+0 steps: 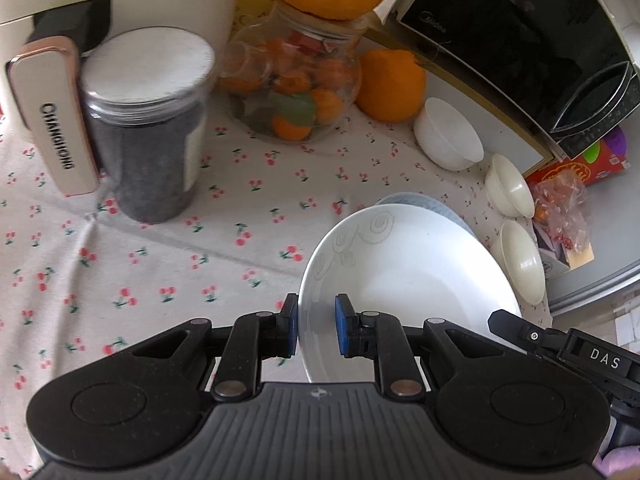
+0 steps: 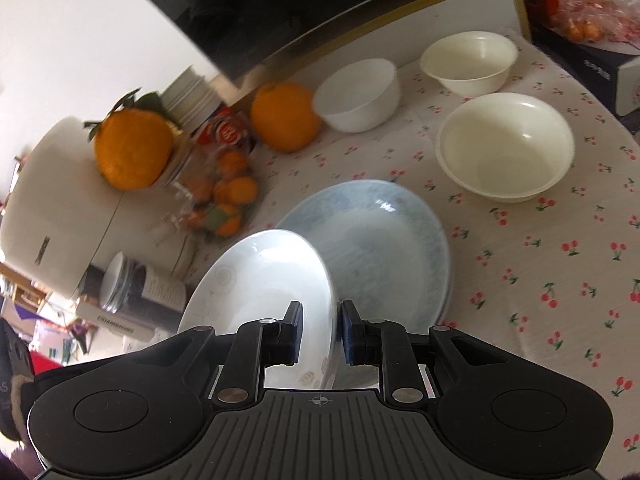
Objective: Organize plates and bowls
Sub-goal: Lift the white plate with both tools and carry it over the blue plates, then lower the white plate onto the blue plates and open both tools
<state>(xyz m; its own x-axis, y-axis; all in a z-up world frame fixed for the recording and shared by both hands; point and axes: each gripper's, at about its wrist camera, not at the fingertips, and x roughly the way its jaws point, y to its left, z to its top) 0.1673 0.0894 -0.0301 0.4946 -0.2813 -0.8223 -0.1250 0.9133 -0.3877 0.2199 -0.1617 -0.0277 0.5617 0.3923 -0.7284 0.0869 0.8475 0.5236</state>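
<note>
A white plate (image 1: 404,280) with a faint swirl pattern is held tilted above the table, its rim between the fingers of both grippers. My left gripper (image 1: 317,328) is shut on its left rim. My right gripper (image 2: 320,326) is shut on the same white plate (image 2: 260,280) at its right rim. Under and behind it lies a pale blue patterned plate (image 2: 384,240), whose edge shows in the left wrist view (image 1: 420,202). Three bowls stand beyond: a white bowl (image 2: 358,94) and two cream bowls (image 2: 470,60) (image 2: 504,146).
A cherry-print tablecloth (image 1: 160,264) covers the table. A dark jar (image 1: 148,128), a cream appliance (image 1: 52,80), a glass jar of small oranges (image 1: 296,92), large oranges (image 1: 390,84) and a microwave (image 1: 520,40) stand at the back. A snack bag (image 1: 560,200) lies at the right.
</note>
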